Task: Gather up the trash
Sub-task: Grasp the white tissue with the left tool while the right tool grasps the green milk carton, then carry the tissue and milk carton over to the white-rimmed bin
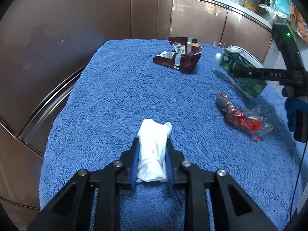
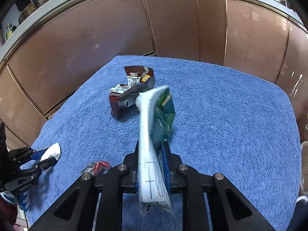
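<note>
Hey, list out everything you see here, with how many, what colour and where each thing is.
tissue wad: one, white, held between the left tongs' fingers, over the near part of the towel
carton: one, green and white, flattened, held off the towel in the right tongs
snack wrapper: one, dark brown with white label, crumpled, far part of the towel
plastic wrapper: one, red with clear film, twisted, right part of the towel
towel: one, blue, covers the work surface
cabinets: several doors, brown, behind the towel
left tongs: one, black with blue pads, shut on the tissue wad
right tongs: one, black with blue pads, shut on the carton
</note>
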Tool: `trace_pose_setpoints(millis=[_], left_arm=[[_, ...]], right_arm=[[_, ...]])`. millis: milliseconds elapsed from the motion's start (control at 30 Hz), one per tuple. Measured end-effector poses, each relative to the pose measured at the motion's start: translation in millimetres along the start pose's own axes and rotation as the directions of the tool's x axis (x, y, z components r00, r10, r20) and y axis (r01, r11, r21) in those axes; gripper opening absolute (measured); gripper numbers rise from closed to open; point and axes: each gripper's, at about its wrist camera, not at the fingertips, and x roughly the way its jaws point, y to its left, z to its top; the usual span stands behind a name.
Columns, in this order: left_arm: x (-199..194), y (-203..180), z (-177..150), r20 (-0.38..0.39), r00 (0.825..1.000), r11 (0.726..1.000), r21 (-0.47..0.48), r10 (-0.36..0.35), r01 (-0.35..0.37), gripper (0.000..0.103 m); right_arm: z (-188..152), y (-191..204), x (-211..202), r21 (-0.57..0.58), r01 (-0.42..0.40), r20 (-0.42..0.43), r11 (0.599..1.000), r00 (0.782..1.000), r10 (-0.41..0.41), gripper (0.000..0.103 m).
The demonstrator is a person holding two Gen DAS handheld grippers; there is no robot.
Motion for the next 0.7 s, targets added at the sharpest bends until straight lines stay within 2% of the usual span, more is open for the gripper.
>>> trace_pose_setpoints(millis=[200, 367, 700], left_arm=[[-2.8, -8.6, -0.7, 0.002, 1.000, 0.999, 0.022, 0.029, -0.029, 0.012], [-12.6, -13.4, -3.5, 0.004, 1.000, 1.000, -0.012, 0.016, -0.016, 0.012], [-53.9, -46.2, -0.8, 0.065, 0.998, 1.000, 0.012, -0.022, 0.021, 0.011]], right_arm=[[-11.2, -1.9, -25.2, 0.013, -0.004, 0.036, 1.000, 0.999, 0.003, 0.017], [-29.8, -5.8, -55.0, 0.042, -0.010, 0.057, 0.999, 0.998, 0.007, 0.016], [-70.5, -8.1, -111.8, 0.109, -0.040, 0.122, 0.993, 0.992, 0.026, 0.016]])
